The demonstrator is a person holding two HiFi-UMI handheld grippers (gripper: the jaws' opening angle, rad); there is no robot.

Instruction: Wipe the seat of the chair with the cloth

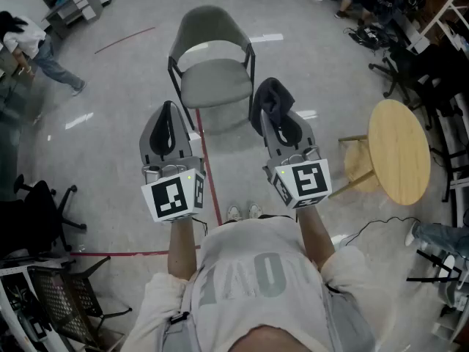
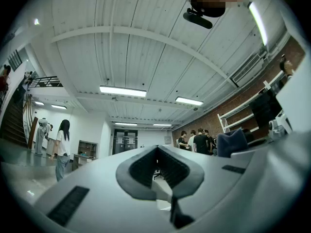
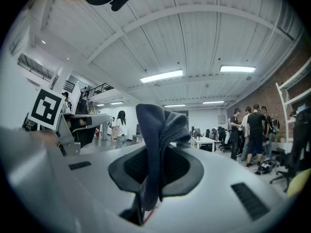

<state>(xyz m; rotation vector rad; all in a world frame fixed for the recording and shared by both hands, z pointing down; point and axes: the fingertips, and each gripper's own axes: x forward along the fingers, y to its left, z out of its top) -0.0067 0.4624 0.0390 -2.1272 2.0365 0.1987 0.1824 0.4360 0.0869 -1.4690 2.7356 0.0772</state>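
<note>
Shirt front point(image 1: 253, 273) fills the bottom of head view. Left gripper point(image 1: 170, 108): jaws together, nothing between them. Right gripper point(image 1: 272, 105): jaws clamped on the dark cloth point(image 1: 270, 94). It bunches above the tips, and its lower end runs down between the pads and out of sight. Grey chair point(image 1: 214, 83) stands ahead of both grippers, seat bare, cloth not on it. Chair's front right leg is covered by cloth and gripper. Both gripper views look up at the ceiling, so the chair shows in head view only.
</note>
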